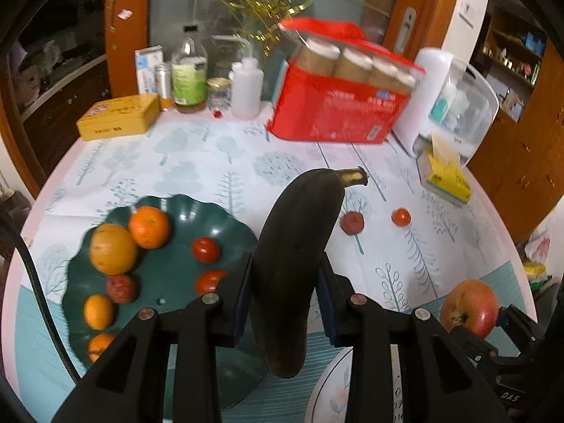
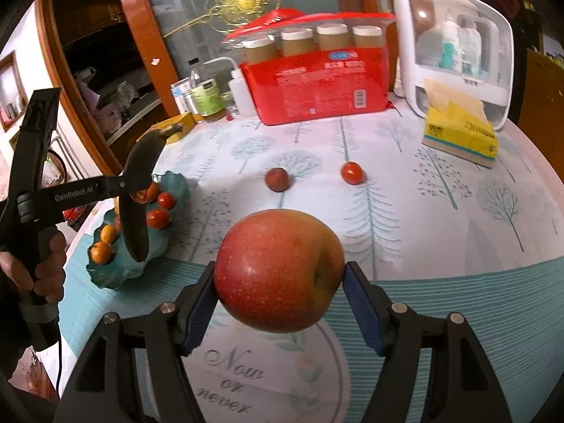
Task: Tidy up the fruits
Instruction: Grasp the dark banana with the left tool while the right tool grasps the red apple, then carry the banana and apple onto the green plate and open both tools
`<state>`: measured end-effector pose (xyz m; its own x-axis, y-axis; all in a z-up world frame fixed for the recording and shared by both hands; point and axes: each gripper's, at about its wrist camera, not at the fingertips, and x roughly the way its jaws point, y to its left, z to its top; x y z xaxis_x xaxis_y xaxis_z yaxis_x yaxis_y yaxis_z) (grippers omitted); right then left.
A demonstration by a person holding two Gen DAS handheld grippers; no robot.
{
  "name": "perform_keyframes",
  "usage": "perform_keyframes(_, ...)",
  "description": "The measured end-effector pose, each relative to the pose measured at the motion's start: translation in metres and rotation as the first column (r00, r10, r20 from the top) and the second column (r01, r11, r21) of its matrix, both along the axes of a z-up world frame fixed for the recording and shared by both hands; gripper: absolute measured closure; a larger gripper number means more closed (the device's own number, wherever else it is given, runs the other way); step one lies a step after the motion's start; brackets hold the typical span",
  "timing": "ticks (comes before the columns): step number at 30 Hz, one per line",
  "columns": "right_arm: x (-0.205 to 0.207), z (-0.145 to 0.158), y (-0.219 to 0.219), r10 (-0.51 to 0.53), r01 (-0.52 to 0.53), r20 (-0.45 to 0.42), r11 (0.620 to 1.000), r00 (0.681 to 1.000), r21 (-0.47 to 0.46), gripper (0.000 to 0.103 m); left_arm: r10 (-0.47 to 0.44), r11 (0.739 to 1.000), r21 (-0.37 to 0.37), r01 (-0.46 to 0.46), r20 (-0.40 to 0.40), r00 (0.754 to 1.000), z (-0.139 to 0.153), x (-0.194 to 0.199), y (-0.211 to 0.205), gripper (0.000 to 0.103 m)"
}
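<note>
My left gripper (image 1: pixel 285 275) is shut on a blackened banana (image 1: pixel 299 246) and holds it in the air just right of a dark green wavy plate (image 1: pixel 225 222). The plate holds several oranges (image 1: pixel 148 227), small tomatoes (image 1: pixel 206 250) and a dark red fruit (image 1: pixel 121 288). My right gripper (image 2: pixel 280 278) is shut on a red apple (image 2: pixel 278 269) above the table's front. The apple also shows in the left wrist view (image 1: pixel 470 306). A dark red fruit (image 2: pixel 277 179) and a cherry tomato (image 2: pixel 352 172) lie loose on the tablecloth. The left gripper with the banana (image 2: pixel 135 194) hangs over the plate (image 2: pixel 169 243).
At the back stand a red package of jars (image 2: pixel 317 84), a white storage box (image 2: pixel 458 53), a yellow tissue pack (image 2: pixel 461 130), a squeeze bottle (image 1: pixel 246 86), a green-label bottle (image 1: pixel 189 74) and a yellow tin (image 1: pixel 118 117). The round table's edge curves at both sides.
</note>
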<state>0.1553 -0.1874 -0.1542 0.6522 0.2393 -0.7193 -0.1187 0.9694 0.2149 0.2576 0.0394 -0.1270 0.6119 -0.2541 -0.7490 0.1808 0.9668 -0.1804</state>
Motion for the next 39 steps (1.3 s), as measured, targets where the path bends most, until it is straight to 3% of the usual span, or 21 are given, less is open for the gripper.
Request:
perform_keyframes(11,-0.010,0.017,0.052,0.027,-0.027,0.034,1.000,0.999,0.012,0.033,0.026,1.000,-0.010,-0.025,0.061,0.998,0.033,-0.030,0.060,0.071)
perform_keyframes(18,-0.011,0.021,0.093,0.042,-0.043,0.039,0.998,0.998,0.038,0.033,0.016,1.000,0.000,-0.016,0.059,0.998,0.040,-0.042,0.098,0.071)
perform_keyframes(29,-0.007,0.013,0.155,0.049,-0.050,0.023,0.996,0.999,0.077,0.033,-0.028,0.999,0.034,0.027,0.016,0.999,0.030,-0.045,0.148,0.071)
perform_keyframes(39,0.003,-0.012,0.198,0.052,-0.047,-0.050,0.994,0.997,0.099,0.033,-0.067,0.996,0.065,0.069,-0.033,0.997,0.004,-0.024,0.170,0.071)
